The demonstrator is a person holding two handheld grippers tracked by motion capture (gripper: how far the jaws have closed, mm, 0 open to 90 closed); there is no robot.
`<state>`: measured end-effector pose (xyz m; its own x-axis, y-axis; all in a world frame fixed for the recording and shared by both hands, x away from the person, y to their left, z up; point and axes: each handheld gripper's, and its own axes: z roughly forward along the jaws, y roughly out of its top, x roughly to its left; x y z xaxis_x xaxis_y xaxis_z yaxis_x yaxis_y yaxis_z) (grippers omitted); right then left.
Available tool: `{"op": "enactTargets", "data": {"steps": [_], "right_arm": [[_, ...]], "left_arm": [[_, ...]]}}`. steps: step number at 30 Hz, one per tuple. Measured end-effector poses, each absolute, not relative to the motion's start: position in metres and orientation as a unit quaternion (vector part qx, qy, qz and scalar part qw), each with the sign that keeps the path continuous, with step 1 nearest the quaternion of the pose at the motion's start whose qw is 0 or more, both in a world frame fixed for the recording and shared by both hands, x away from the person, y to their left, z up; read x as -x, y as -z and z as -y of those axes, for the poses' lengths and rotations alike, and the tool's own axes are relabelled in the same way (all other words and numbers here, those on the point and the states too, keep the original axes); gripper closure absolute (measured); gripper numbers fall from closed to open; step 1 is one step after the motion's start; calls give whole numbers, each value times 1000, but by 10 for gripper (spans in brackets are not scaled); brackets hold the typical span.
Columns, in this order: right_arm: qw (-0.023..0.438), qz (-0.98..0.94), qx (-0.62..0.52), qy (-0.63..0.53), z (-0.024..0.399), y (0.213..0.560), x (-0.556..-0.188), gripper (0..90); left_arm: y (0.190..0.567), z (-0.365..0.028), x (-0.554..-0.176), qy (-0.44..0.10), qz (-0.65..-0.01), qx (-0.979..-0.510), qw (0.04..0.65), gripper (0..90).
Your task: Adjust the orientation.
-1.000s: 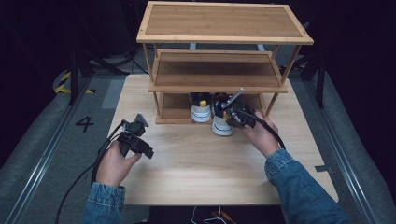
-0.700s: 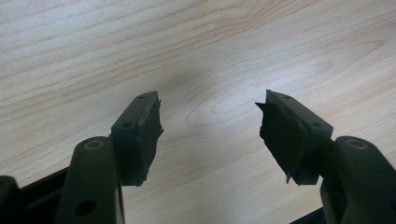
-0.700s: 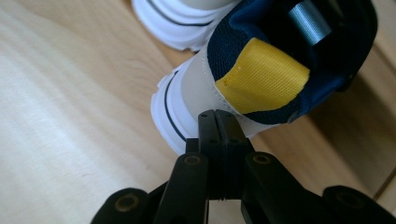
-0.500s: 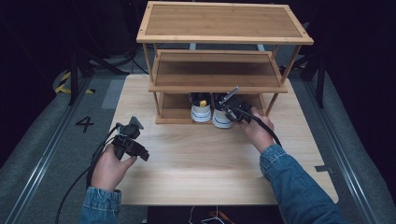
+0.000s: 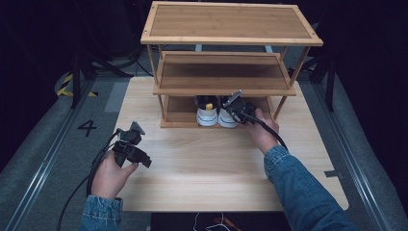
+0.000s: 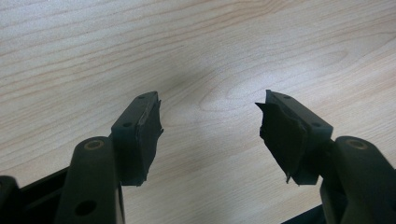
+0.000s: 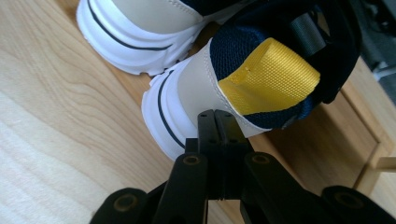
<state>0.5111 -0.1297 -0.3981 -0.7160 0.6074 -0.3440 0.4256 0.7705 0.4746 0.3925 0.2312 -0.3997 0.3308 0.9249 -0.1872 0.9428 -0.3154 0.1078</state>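
Two white sneakers with navy collars and yellow heel tabs stand side by side on the bottom shelf of a bamboo rack [image 5: 226,87], heels toward me. My right gripper [image 5: 231,113] is shut, and its joined tips [image 7: 217,117] press on the heel of the right sneaker [image 5: 226,119] [image 7: 187,100], just below the yellow tab. Nothing is between its jaws. The left sneaker [image 5: 207,114] [image 7: 135,28] stands close beside it. My left gripper [image 5: 140,160] [image 6: 210,112] is held open low over the bare table [image 6: 196,42] at the front left, with nothing between its pads.
The three-tier rack stands at the back of the wooden table [image 5: 202,163]; its top shelf [image 5: 231,21] and middle shelf overhang the sneakers. A dark floor with rails lies on both sides. Cables trail from both grippers toward the front edge.
My right gripper has moved forward, and the right sneaker has slid deeper onto the bottom shelf, level with the left one. The left hand has drifted slightly back.
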Motion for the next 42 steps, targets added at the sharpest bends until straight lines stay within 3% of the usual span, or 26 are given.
{"op": "enactTargets", "data": {"steps": [8, 15, 19, 27, 35, 42], "right_arm": [[268, -905, -278, -181, 128, 402, -512, 877], [216, -906, -283, -228, 134, 385, -498, 708], [203, -905, -284, -245, 137, 375, -489, 663], [181, -896, -286, -287, 164, 344, -462, 560], [171, -890, -296, -302, 197, 334, -440, 482], [170, -878, -323, -310, 236, 332, -425, 466]], "left_arm": [[400, -232, -391, 44, -580, -807, 100, 377], [398, -227, -397, 47, -575, -810, 103, 383], [395, -222, -401, 46, -570, -813, 108, 385], [390, -216, -403, 40, -557, -821, 118, 383], [386, -209, -405, 34, -542, -829, 129, 380], [386, -204, -408, 34, -532, -835, 136, 378]]}}
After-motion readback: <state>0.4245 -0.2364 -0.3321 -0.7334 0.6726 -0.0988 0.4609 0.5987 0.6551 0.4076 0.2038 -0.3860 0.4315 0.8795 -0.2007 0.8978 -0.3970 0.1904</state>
